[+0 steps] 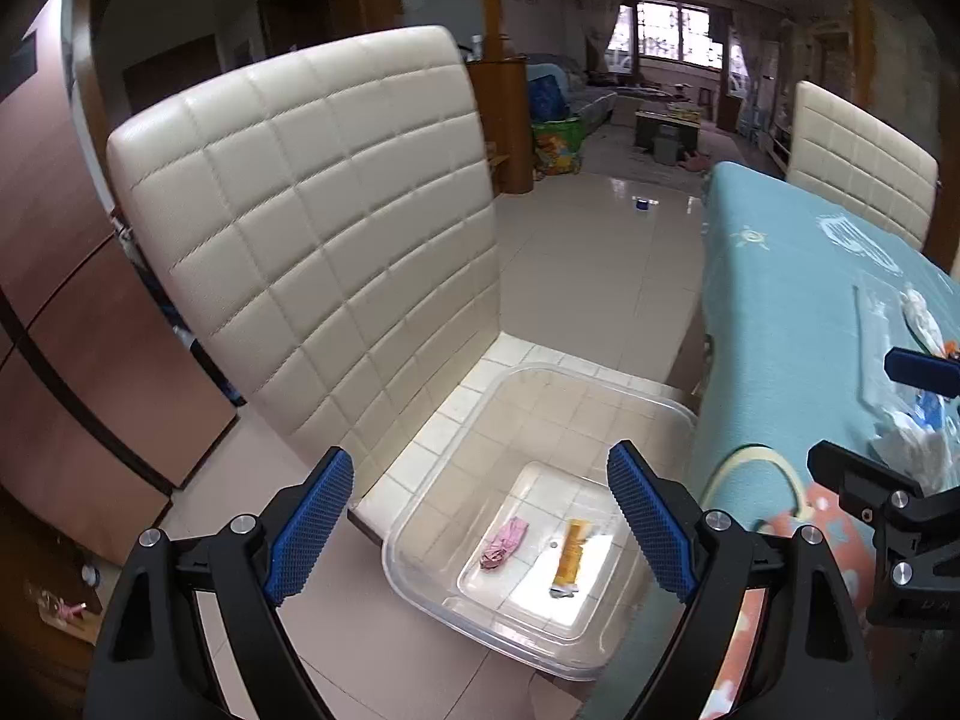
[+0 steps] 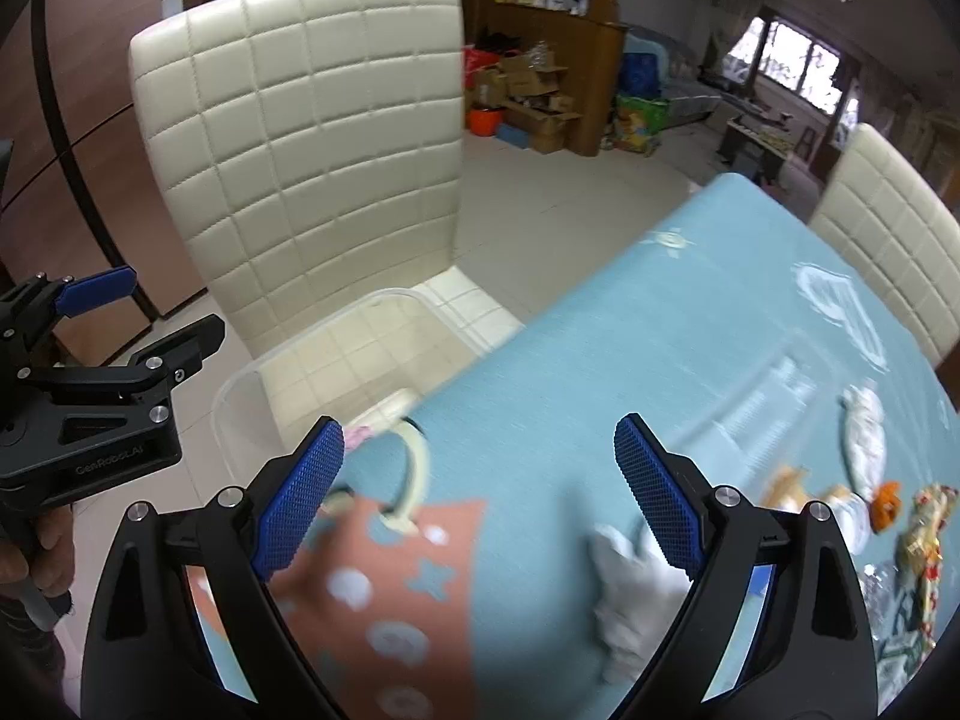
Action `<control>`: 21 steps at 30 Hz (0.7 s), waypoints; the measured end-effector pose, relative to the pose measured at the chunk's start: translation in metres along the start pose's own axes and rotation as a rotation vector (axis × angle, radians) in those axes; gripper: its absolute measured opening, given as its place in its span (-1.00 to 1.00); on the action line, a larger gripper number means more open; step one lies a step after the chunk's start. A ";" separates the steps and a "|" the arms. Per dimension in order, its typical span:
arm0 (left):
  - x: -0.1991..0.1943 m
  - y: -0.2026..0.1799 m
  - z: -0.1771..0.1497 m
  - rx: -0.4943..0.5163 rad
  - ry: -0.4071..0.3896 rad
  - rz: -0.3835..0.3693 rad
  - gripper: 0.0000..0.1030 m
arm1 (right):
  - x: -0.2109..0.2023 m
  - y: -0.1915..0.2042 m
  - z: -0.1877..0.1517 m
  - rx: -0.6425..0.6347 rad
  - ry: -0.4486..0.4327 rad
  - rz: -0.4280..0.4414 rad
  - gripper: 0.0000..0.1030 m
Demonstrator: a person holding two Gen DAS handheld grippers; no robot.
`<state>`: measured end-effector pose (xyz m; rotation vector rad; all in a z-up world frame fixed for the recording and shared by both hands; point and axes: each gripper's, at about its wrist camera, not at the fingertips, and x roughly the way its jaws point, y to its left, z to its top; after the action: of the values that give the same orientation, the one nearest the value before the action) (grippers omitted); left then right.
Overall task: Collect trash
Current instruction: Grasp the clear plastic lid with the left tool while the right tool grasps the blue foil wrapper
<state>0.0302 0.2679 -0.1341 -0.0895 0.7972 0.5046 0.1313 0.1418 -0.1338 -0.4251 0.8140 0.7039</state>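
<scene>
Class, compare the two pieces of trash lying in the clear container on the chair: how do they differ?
The pink wrapper is crumpled into a short wad; the orange wrapper lies long and flat. The pink wrapper sits to the left, the orange wrapper to the right, apart. Both rest on the floor of the clear container.

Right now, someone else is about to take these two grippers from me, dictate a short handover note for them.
Left gripper: fingers open, empty, above the clear bin on the white chair.
Right gripper: fingers open, empty, over the teal table, a white crumpled tissue beside its right finger.
Done: a pink wrapper and an orange wrapper lie in the bin.
Left: the tissue, a white wad, an orange scrap and a colourful wrapper on the table.
</scene>
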 end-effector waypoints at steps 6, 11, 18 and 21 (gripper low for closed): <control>-0.020 -0.037 0.004 0.054 -0.020 -0.066 0.64 | -0.033 -0.032 -0.022 0.045 -0.036 -0.079 0.76; -0.041 -0.080 0.003 0.110 -0.040 -0.146 0.64 | -0.069 -0.069 -0.050 0.133 -0.068 -0.131 0.76; -0.076 -0.154 -0.002 0.216 -0.074 -0.247 0.64 | -0.116 -0.127 -0.105 0.250 -0.101 -0.223 0.77; -0.087 -0.191 -0.008 0.276 -0.084 -0.289 0.64 | -0.132 -0.153 -0.130 0.312 -0.101 -0.242 0.77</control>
<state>0.0626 0.0628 -0.0995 0.0710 0.7495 0.1222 0.1098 -0.0948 -0.1004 -0.1989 0.7470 0.3618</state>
